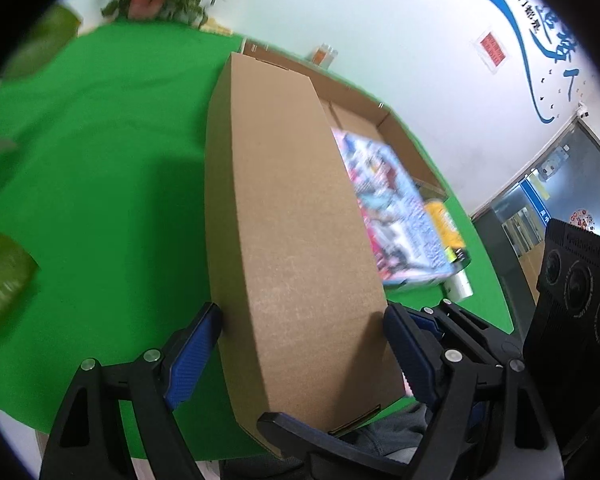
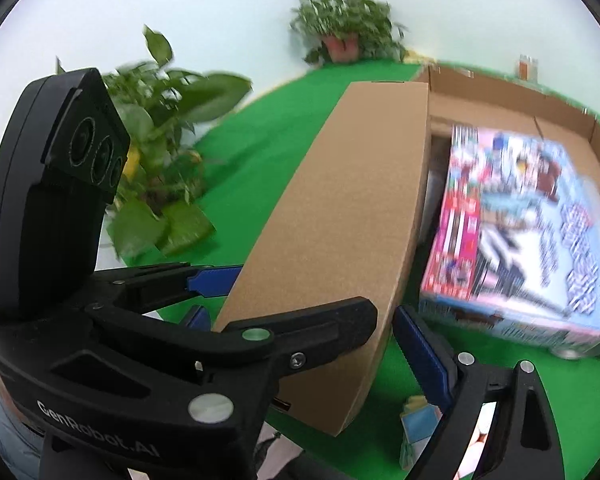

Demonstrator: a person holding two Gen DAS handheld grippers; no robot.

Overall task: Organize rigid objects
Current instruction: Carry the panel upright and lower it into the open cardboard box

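- Over the green table point(image 1: 100, 168), in the left wrist view, the left gripper point(image 1: 304, 332) straddles the raised cardboard lid point(image 1: 288, 208) of the open carton point(image 1: 384, 120). One blue pad point(image 1: 196, 356) lies against the lid's left edge, the other sits at its right edge, so the jaws look clamped across the flap's width.
- Behind the lid, the colourful printed box point(image 1: 396, 208) lies tilted, its far end inside the carton and its near end jutting out past the carton's side. Smaller items sit just beyond it on the cloth; blur keeps me from naming them.
- The right gripper point(image 1: 452, 332) shows at lower right, beside the flap's near corner.
- In the right wrist view, the right gripper point(image 2: 304, 320) has one finger across the lid point(image 2: 340, 216) face and its blue pad point(image 2: 424, 356) just off the lid's right edge. I cannot tell whether it pinches the cardboard or merely brackets it.
- The printed box point(image 2: 516, 232) rests askew, half out of the carton point(image 2: 500, 100).
- To do this step well, I judge: keep the flap upright and steady with the left grip, and avoid twisting the cardboard. Then free the right gripper to nudge the printed box squarely inside before closing.
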